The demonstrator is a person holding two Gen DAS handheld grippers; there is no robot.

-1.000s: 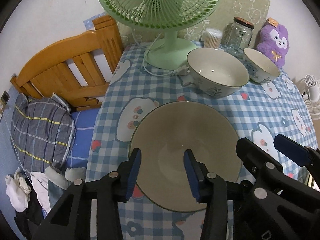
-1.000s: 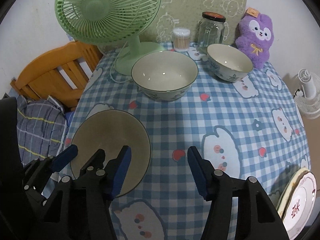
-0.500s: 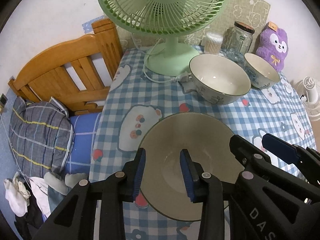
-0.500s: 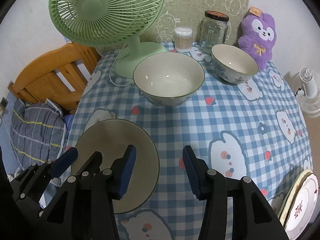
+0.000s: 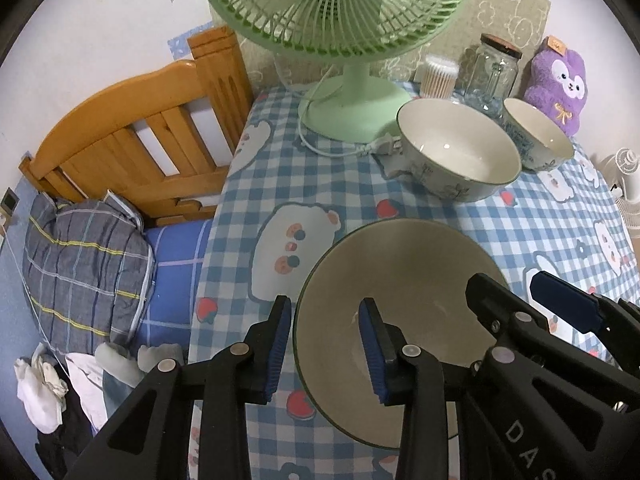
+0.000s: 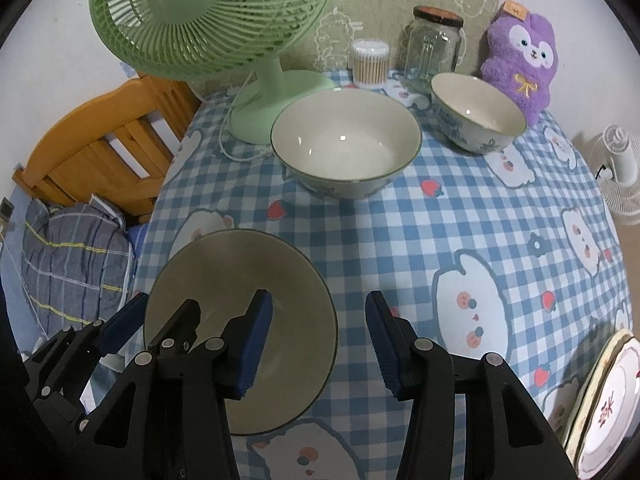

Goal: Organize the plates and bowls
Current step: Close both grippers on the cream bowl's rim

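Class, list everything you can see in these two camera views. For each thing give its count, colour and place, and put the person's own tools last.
Bowls: 3, cream; nearest bowl at the front left, big bowl mid-table, small bowl at the back right.
Plates: a stack, white and cream, at the table's right edge; count unclear.
Fan: 1, green, back left.
Jar: 1, clear glass, at the back.
Cotton swabs: 1 tub, beside the jar.
Plush toy: 1, purple, back right.
Tablecloth: 1, blue check, covering the table.
Bed frame: 1, wooden, left of the table.
Small fan: 1, white, far right.
Left tongs: open, straddling the nearest bowl's rim.
Right tongs: open, above the cloth.
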